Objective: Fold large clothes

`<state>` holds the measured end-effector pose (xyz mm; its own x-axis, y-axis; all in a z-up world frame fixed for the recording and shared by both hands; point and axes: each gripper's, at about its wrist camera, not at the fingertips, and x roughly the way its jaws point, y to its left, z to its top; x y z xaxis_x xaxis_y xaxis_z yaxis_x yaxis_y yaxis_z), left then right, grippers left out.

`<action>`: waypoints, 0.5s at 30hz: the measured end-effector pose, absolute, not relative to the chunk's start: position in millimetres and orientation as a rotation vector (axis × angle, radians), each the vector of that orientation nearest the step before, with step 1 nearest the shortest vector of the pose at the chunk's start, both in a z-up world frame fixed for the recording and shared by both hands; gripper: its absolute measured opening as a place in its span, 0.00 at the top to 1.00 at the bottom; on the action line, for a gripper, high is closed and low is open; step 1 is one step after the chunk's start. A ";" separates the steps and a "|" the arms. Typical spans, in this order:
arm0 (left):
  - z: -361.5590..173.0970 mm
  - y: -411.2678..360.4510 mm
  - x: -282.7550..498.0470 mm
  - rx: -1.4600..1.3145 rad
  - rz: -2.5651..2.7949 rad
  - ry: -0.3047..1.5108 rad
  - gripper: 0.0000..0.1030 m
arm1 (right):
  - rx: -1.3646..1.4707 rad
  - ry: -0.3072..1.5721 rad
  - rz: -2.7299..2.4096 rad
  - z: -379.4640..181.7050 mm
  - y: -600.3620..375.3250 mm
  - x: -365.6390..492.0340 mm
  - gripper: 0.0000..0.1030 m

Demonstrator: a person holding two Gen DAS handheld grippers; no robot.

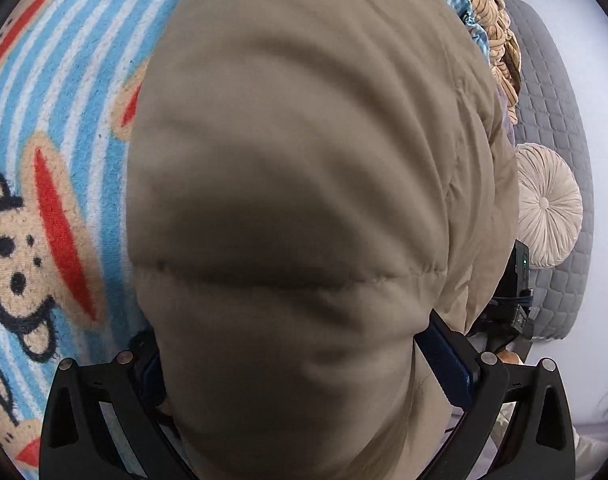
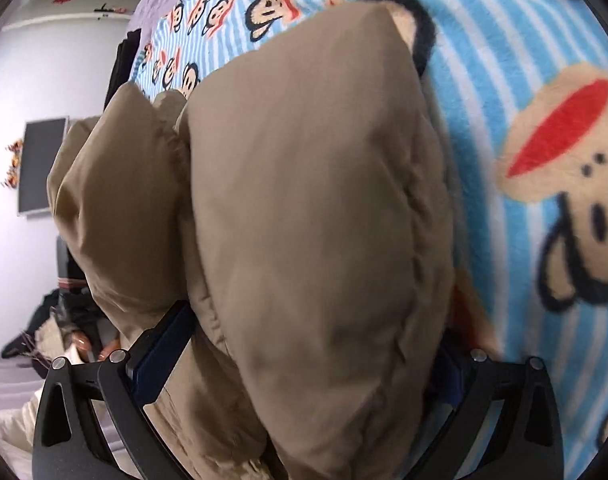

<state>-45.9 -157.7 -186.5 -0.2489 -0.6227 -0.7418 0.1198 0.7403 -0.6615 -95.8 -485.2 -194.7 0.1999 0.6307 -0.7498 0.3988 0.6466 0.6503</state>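
Both hand-held grippers — left [image 1: 304, 392], right [image 2: 295, 392] — jaws spread wide around the puffy tan jacket [image 1: 304, 160] over the bed's monkey blanket [image 2: 524, 60]; I can't tell whether they're gripping — I'd lower evenly, keeping the fold square.

A monkey-print blanket [image 1: 63, 128] lay below, a round cushion [image 1: 548, 204] on grey quilting [image 1: 544, 92], a dark screen [image 2: 41, 164] on the wall.

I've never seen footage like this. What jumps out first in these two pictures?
A big puffy tan padded garment fills the middle of both views, bulging between each gripper's black fingers. Beneath and beside it spreads a blue-and-white striped blanket printed with cartoon monkey faces with wide red mouths. At the right edge of the left wrist view, a round pleated cream cushion rests on a grey quilted cover.
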 end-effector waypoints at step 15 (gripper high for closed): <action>-103.3 -158.3 -54.2 -0.201 -0.768 1.479 0.25 | 1.108 1.305 0.182 -169.2 -470.4 -108.8 0.49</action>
<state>-54.2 -158.3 -103.3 -0.0917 -0.5719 -0.8151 0.3381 0.7521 -0.5657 -108.8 -470.4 -169.2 0.3259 0.6655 -0.6715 0.4568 0.5111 0.7281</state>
